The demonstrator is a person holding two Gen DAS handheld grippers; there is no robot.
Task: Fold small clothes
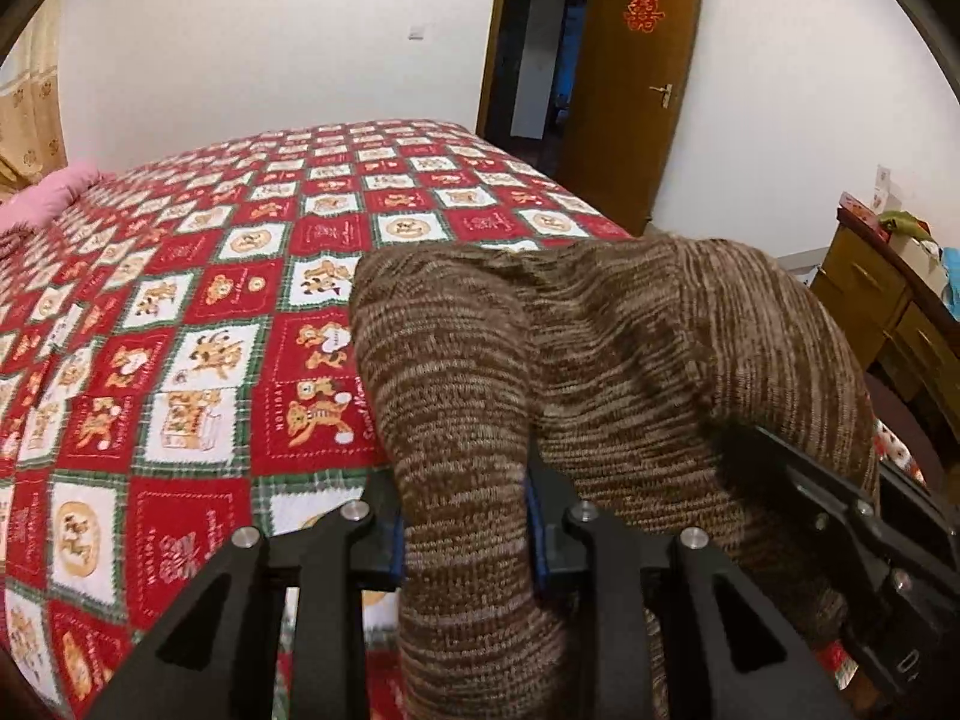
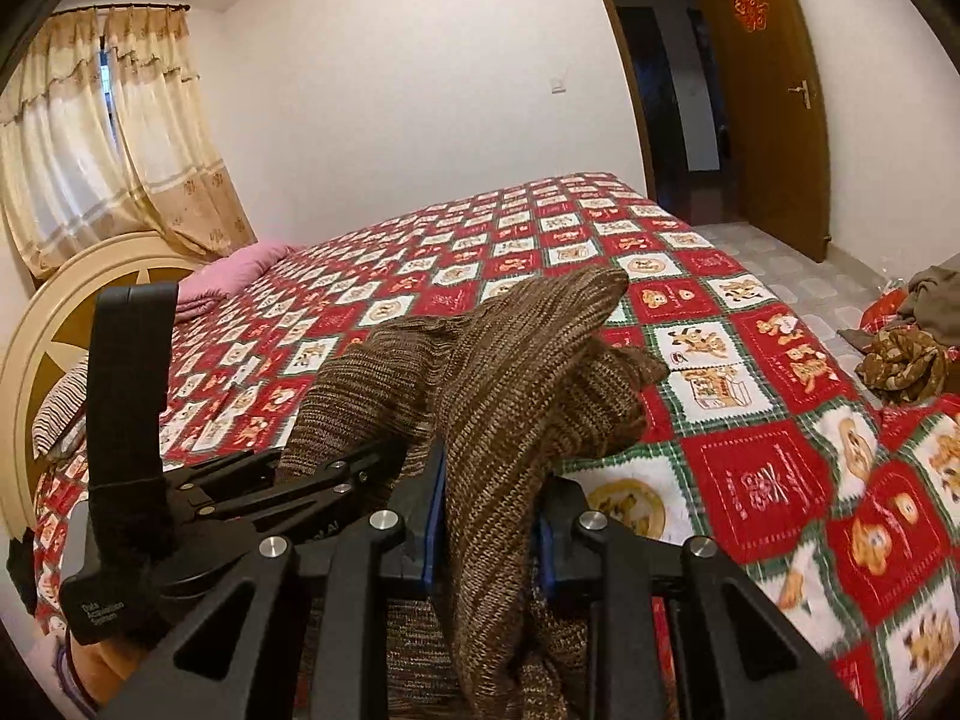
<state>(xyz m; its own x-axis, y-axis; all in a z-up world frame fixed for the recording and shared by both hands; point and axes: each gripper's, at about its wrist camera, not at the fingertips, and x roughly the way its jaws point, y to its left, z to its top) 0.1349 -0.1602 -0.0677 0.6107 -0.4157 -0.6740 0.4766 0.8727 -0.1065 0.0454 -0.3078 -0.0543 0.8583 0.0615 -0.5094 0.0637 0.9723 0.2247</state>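
White walls, an open wooden door, curtained window, quilted bed.

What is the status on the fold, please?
Left gripper and right gripper both shut on the brown knit. Knit bunched, lifted over the bed. Nothing in the way.

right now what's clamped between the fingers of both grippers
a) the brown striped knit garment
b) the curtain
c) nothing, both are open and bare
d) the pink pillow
a: the brown knit garment is pinched in the left gripper and in the right gripper, bunched above the red patchwork bedspread.
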